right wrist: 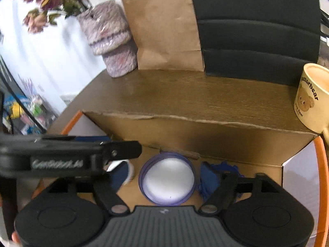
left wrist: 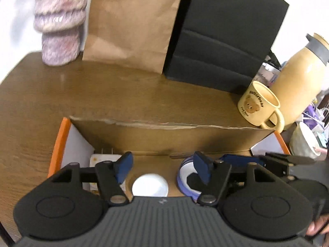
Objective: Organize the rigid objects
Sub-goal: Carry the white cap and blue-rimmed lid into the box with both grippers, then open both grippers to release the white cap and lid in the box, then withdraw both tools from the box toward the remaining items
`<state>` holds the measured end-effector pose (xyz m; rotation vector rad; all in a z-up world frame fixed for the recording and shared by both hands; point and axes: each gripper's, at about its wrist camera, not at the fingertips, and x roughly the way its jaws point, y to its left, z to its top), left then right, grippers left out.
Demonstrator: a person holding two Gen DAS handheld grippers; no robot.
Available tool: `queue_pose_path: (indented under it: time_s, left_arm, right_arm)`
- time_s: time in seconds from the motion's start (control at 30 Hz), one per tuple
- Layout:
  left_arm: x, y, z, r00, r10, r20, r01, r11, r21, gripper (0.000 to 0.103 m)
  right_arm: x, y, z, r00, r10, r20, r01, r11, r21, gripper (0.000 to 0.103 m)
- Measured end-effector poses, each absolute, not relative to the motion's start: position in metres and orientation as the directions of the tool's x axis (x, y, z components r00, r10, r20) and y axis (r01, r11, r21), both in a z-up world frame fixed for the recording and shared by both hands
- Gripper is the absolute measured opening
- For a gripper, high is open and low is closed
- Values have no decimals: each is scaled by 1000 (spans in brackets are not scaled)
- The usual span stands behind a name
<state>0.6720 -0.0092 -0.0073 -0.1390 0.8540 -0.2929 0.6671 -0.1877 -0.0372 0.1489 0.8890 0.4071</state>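
Left wrist view: left gripper wide open, nothing held, hovering low centre over the cardboard box. Inside the box: white lid dead centre between the fingers, purple-rimmed bowl just right of it, partly behind the right finger, pale item with prongs at lower left, unclear what. Bear mug on the table at right, just beyond the box's far corner, beside the cream flask.

Right wrist view: right gripper also wide open and empty, bowl centred low between the fingers. Other gripper crossing at left. Mug at right edge, outside the box.

Likely next: mug into the box. Best approached from above, clamped across the wall near the rim, kept clear of the handle and flask; left tool pulled out of the way first to avoid a clash.
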Motion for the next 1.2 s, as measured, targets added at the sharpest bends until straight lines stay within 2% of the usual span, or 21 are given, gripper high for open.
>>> queue_pose_path:
  time_s: [0.2, 0.27, 0.5, 0.57, 0.73, 1.0, 1.2]
  left_arm:
    - [654, 1, 22, 648, -232, -725, 133, 972, -192, 88]
    - [644, 6, 32, 638, -221, -738, 134, 975, -175, 101]
    - [592, 26, 59, 598, -176, -782, 137, 984, -117, 103]
    - [576, 31, 66, 591, -166, -789, 132, 985, -108, 103]
    - [534, 36, 83, 642, -141, -753, 95, 990, -104, 103]
    - [468, 31, 90, 674, -157, -721, 127, 987, -96, 103]
    - [401, 26, 88, 791, -93, -605, 100, 995, -22, 103]
  right_arm:
    - [649, -199, -13, 584, 333, -741, -248, 942, 227, 83]
    - [637, -206, 0, 589, 307, -747, -242, 949, 200, 84]
    - [584, -236, 41, 600, 261, -756, -221, 963, 157, 93]
    - [569, -243, 49, 603, 249, -758, -220, 965, 143, 98]
    - [527, -250, 60, 625, 230, -746, -210, 970, 124, 99]
    - [467, -246, 71, 660, 232, -715, -220, 969, 111, 99]
    - [409, -245, 79, 713, 252, -654, -247, 964, 102, 99]
